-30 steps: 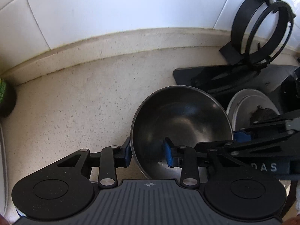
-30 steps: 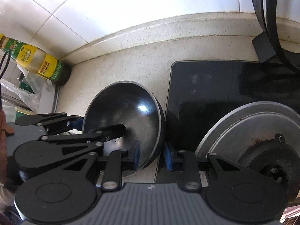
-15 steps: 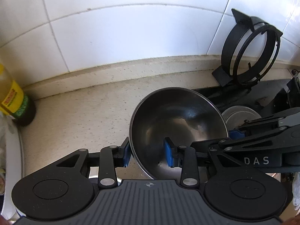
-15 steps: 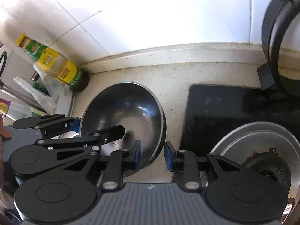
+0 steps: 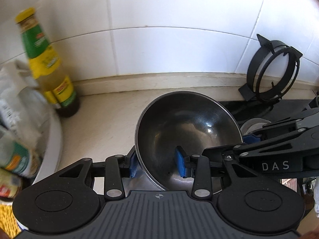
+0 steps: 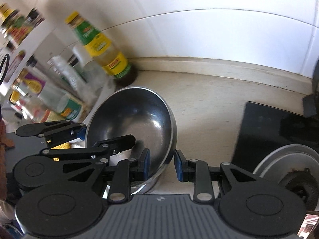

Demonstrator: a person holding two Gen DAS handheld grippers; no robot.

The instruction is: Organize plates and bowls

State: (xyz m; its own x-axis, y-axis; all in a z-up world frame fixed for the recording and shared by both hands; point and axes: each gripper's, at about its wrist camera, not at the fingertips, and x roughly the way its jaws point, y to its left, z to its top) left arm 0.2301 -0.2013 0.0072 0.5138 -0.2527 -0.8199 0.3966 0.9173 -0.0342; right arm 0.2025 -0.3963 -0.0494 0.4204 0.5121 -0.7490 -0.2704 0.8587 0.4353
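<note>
A steel bowl (image 5: 189, 127) hangs tilted above the beige counter, held at two sides of its rim. My left gripper (image 5: 156, 164) straddles its near-left rim, one blue pad inside and one outside. My right gripper (image 6: 161, 164) straddles the bowl's (image 6: 131, 123) right rim the same way. Each gripper shows in the other's view, the right gripper in the left wrist view (image 5: 249, 139) and the left gripper in the right wrist view (image 6: 81, 133). The bowl looks empty.
A yellow-and-green sauce bottle (image 5: 47, 67) stands at the tiled wall, with more bottles and packets (image 6: 49, 91) on a white tray to its left. A black glass hob (image 6: 279, 127) with a silver burner cap (image 6: 287, 167) lies right. A black pan support (image 5: 273, 73) leans on the wall.
Both grippers have carried the bowl upward and to the left, away from the hob, toward the bottles. The sauce bottle and tray have come into view.
</note>
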